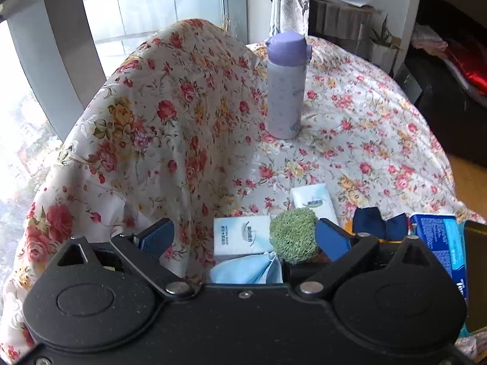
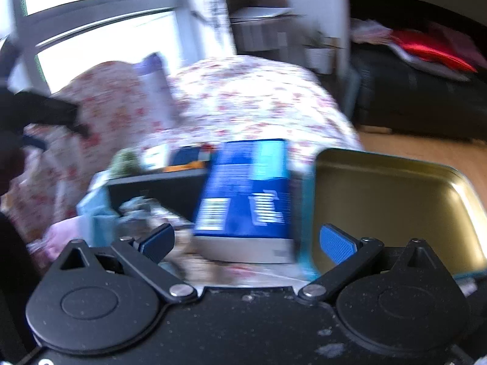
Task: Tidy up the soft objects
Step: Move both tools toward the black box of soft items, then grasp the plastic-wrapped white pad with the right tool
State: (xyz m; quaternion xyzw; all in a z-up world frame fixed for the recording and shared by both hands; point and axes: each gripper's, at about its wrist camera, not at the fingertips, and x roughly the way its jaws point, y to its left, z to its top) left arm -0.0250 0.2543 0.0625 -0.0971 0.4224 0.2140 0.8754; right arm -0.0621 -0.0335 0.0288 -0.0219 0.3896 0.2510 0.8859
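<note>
Green pom, tissue packs and blue mask cluster at lower centre on the floral bench. Left claw wide, empty, hovering over them. Right claw wide, view blurred, facing blue pack beside tin. Step looks like approach; next: descend, close on one soft item.

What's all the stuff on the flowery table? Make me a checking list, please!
Surface: floral cloth over the table, draped over a hump at left.
Job's things: two white tissue packs, green scrubby ball, blue face mask, blue tissue pack.
Clutter: upright purple bottle; open gold tin; dark blue cloth item.
Grippers: left gripper open, empty; right gripper open, empty.
Cables: nothing seen.
Surroundings: window, curtain, dark furniture; right view blurred.
</note>
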